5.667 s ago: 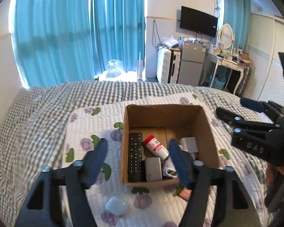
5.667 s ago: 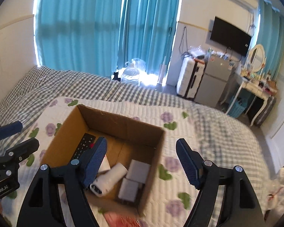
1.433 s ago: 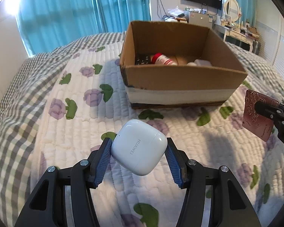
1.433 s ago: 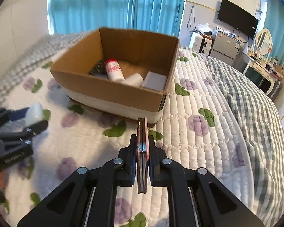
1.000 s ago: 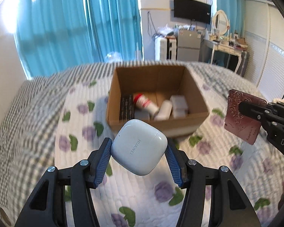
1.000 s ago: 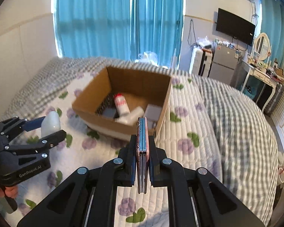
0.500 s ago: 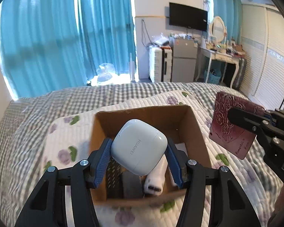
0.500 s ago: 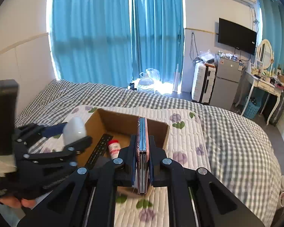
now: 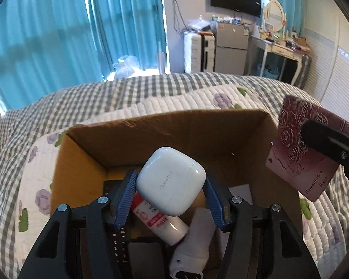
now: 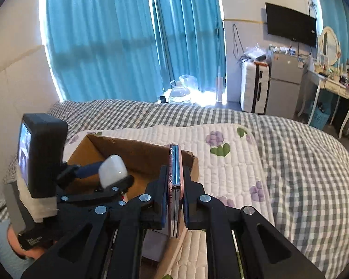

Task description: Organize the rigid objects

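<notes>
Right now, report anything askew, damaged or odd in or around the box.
Nothing is damaged or spilled. The items in the cardboard box lie jumbled, and the white bottle rests tilted on its side.

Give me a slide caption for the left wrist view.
Left gripper holds a white earbud case above the open cardboard box on the bed.

The cardboard box (image 9: 174,137) gapes open on top; a bottle (image 9: 161,223) and remote (image 9: 115,234) crowd its floor.
</notes>
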`<state>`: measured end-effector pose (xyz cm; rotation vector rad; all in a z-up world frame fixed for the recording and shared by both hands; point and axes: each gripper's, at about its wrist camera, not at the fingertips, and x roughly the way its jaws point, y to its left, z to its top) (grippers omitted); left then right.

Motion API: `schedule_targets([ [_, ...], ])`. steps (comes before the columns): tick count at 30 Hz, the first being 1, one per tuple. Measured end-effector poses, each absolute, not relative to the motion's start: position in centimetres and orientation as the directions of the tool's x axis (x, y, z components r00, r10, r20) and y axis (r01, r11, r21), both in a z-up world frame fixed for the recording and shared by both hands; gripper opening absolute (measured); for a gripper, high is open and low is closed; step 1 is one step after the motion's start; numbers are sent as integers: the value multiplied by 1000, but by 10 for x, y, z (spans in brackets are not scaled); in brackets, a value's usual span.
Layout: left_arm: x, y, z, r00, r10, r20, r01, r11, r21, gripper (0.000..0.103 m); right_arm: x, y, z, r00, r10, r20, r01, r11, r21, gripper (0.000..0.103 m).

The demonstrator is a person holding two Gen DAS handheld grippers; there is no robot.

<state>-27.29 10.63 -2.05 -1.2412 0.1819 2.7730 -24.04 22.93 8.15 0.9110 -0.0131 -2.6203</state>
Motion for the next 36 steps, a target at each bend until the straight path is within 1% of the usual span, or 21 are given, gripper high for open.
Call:
schedule_targets([
  [2, -268, 109, -17, -668, 31, -743, -137, -987, 83, 71, -237, 227, 83, -729, -336, -596, 338, -934, 114, 9],
  [9, -238, 81, 15, -703, 42, -710, -111, -992, 51, 72, -225, 221, 99, -738, -329, -590, 326, -938, 116, 9],
  [12, -231, 66, 30, -727, 30, -686, -97, -994, 59, 72, -224, 211, 101, -740, -317, -593, 322, -941, 101, 9],
  [16, -226, 49, 40, -751, 7, -660, -74, -994, 74, 72, -237, 193, 86, -733, -270, -625, 285, -955, 79, 9],
  [20, -227, 40, 39, -759, 8, -651, -72, -995, 73, 71, -254, 185, 66, -719, -219, -660, 231, -970, 70, 9],
  [25, -229, 31, 27, -764, 23, -645, -79, -995, 58, 72, -264, 174, 51, -727, -174, -664, 219, -976, 16, 10],
  [26, -229, 30, 26, -765, 27, -644, -80, -995, 53, 72, -264, 172, 49, -726, -184, -663, 227, -974, 22, 12],
  [28, -229, 26, 24, -768, 34, -639, -72, -997, 32, 71, -263, 170, 51, -729, -211, -651, 240, -970, 46, 37],
  [29, -227, 26, 23, -769, 35, -638, -67, -997, 27, 72, -260, 171, 54, -740, -221, -636, 237, -970, 61, 60],
  [30, -225, 24, 26, -774, 34, -633, -56, -998, 15, 71, -258, 171, 57, -748, -227, -623, 234, -970, 71, 64],
  [33, -217, 21, 36, -783, 32, -621, -46, -999, 7, 71, -250, 176, 71, -755, -245, -609, 233, -967, 101, 64],
  [36, -201, 22, 57, -799, 34, -601, -45, -999, 3, 72, -236, 183, 93, -768, -235, -596, 223, -970, 96, 64],
])
